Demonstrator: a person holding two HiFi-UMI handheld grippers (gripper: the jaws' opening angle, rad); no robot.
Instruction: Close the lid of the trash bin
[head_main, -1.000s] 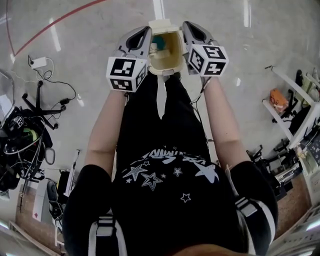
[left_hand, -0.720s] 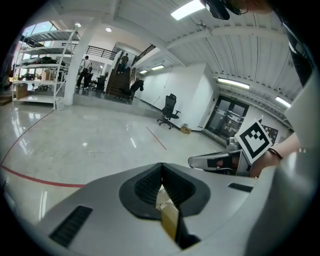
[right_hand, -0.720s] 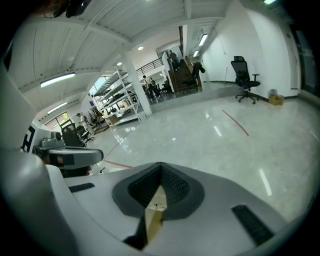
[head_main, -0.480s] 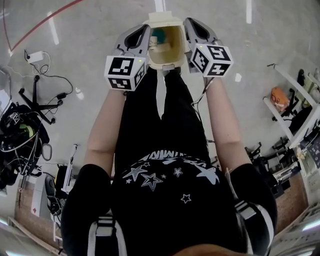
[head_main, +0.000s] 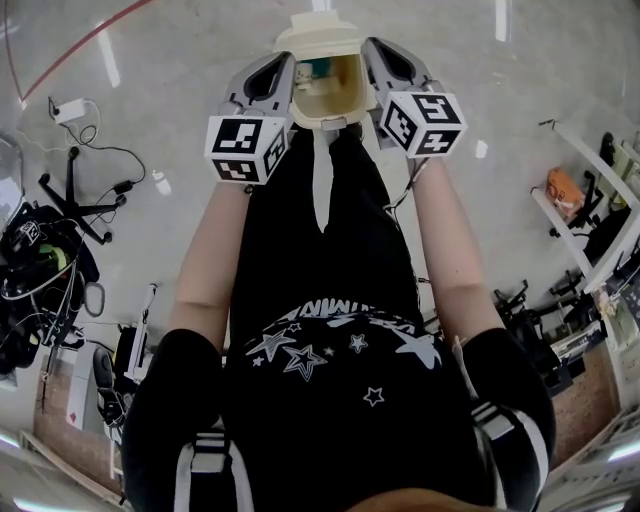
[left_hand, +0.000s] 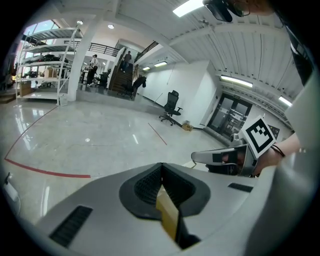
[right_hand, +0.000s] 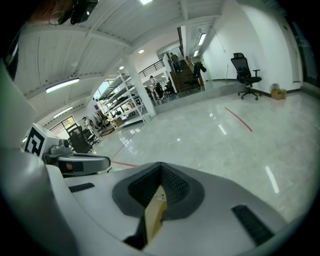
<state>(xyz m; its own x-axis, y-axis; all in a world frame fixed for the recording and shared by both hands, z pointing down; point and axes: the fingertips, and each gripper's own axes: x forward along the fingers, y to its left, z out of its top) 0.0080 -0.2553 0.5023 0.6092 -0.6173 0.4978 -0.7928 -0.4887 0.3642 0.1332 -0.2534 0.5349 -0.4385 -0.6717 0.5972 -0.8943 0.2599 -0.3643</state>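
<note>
A cream trash bin (head_main: 345, 110) stands open on the floor at the top of the head view, just past the person's feet, with something teal inside. Its lid (head_main: 318, 36) is tipped back at the far side. My left gripper (head_main: 279, 64) flanks the bin's left wall and my right gripper (head_main: 376, 50) its right wall; whether either touches it I cannot tell. Both gripper views look out across the hall and miss the bin. The left gripper (left_hand: 160, 168) has its jaws pressed together on nothing, and so has the right gripper (right_hand: 161, 168).
Cables and a chair base (head_main: 75, 205) lie on the floor at left, with a white adapter (head_main: 60, 108) beyond. White racks (head_main: 590, 215) stand at right. A red floor line (head_main: 70, 50) curves at upper left. An office chair (left_hand: 171, 105) stands far off.
The bin and both grippers have shifted toward the top of the head view. More of the tipped-back lid shows behind the opening. Both grippers still flank the bin.
</note>
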